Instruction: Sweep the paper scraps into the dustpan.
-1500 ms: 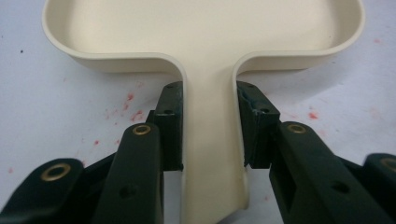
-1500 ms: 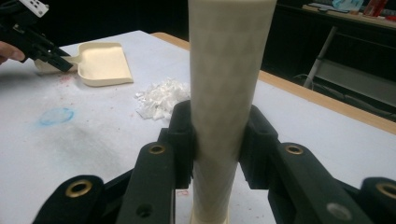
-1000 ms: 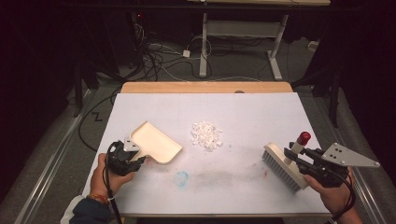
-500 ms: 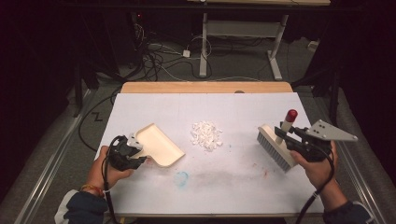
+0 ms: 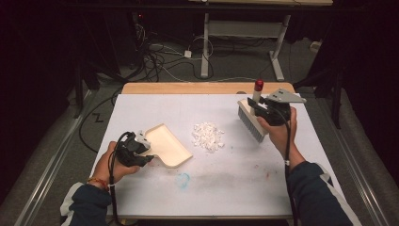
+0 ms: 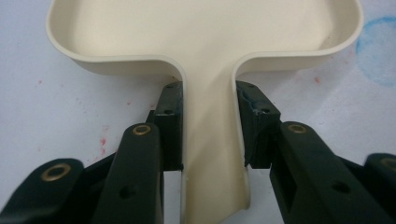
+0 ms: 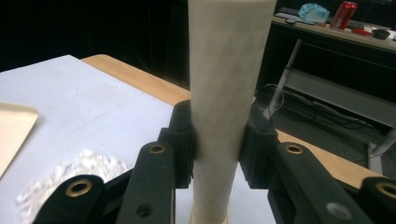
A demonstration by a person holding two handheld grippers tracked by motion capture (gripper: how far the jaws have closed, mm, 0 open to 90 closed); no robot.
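Left gripper (image 5: 141, 149) clamps the cream dustpan (image 5: 167, 145) by its handle, pan flat on the white table (image 5: 226, 188) left of centre; right gripper (image 5: 263, 110) clamps the brush (image 5: 251, 121) handle, bristles hanging near the right back corner. White scrap pile (image 5: 208, 137) sits between them, apart from both, with open surface all around. Wooden table edge (image 5: 188, 88) at the back, dark floor with cables (image 5: 160, 56) beyond.
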